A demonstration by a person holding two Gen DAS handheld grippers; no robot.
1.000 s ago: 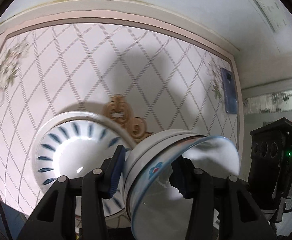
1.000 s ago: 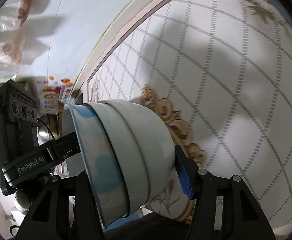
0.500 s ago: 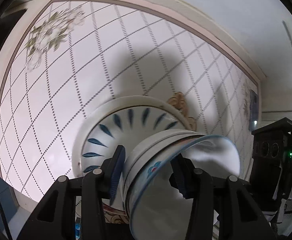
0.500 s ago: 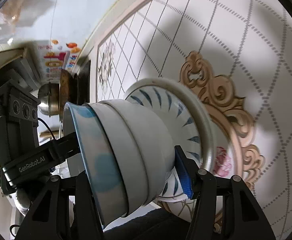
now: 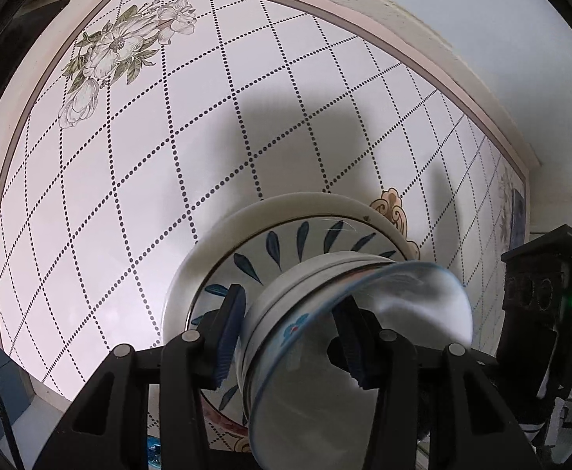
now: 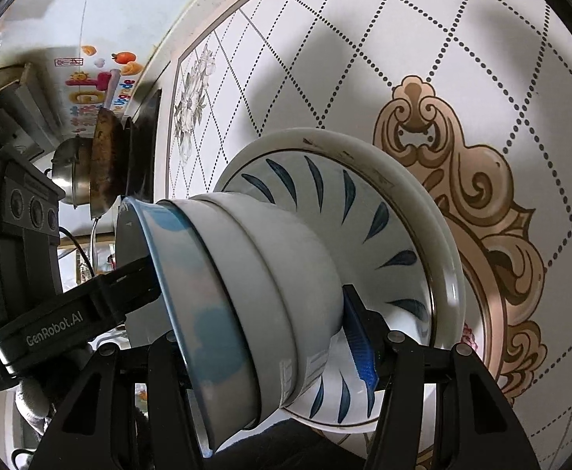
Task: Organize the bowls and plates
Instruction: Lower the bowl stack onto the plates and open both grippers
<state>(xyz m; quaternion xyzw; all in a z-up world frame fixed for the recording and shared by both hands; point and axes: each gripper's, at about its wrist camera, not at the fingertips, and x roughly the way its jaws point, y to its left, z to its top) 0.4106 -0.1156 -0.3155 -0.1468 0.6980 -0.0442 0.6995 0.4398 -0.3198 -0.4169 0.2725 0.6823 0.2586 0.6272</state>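
Left wrist view, left to right. The table carries a dotted diamond grid; its pink border and a flower print occupy the upper left. The surface from the left border to the centre is bare. Below centre, a plate with blue leaf marks lies on the table. The left gripper clamps the wall of a bowl stack: one blue pad on the outside, the other finger inside the rim, jaws partly closed on it. The stack is tilted, with its base over the plate; contact with the plate cannot be confirmed. At the right edge, the black body of the right gripper is visible.

Right wrist view, left to right. The left gripper reaches into the mouth of the stack. A pan and a steel pot stand beyond the table's far edge. The right gripper holds the stack by its outside; the blue pad presses the lowest bowl's wall, the other finger is hidden behind the stack. The plate sits directly behind the stack's base. To the right, a tan scroll ornament and open grid surface extend to the frame edge.
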